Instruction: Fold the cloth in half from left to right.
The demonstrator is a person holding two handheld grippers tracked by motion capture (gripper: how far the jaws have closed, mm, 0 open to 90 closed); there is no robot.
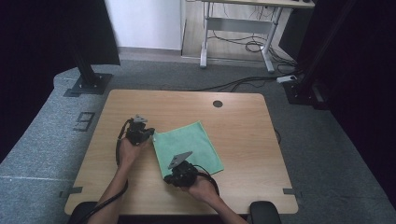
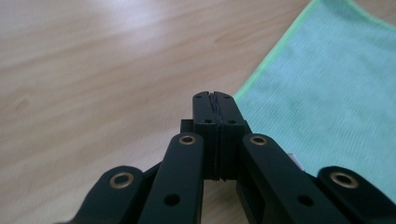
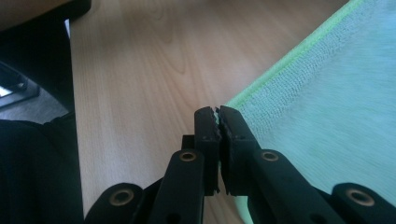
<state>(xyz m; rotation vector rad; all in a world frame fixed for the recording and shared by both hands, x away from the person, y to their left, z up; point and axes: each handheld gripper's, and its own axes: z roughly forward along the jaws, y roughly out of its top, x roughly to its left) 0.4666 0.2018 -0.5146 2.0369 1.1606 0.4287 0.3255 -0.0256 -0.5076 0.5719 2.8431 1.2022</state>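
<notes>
Currently green cloth [image 1: 188, 147] lying flat at desk [image 1: 243, 135] centre. Left hand-held gripper [image 2: 214, 97] closing emptily beside cloth's left corner; right hand-held gripper [image 3: 217, 112] pinching near-corner hem thinly, risking slipping free, cloth bunching.

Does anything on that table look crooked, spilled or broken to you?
Nothing is spilled or damaged. The green cloth lies flat but skewed, its edges at an angle to the table edges. The left tool and right tool each sit shut at a cloth corner; whether they pinch it is unclear.
</notes>
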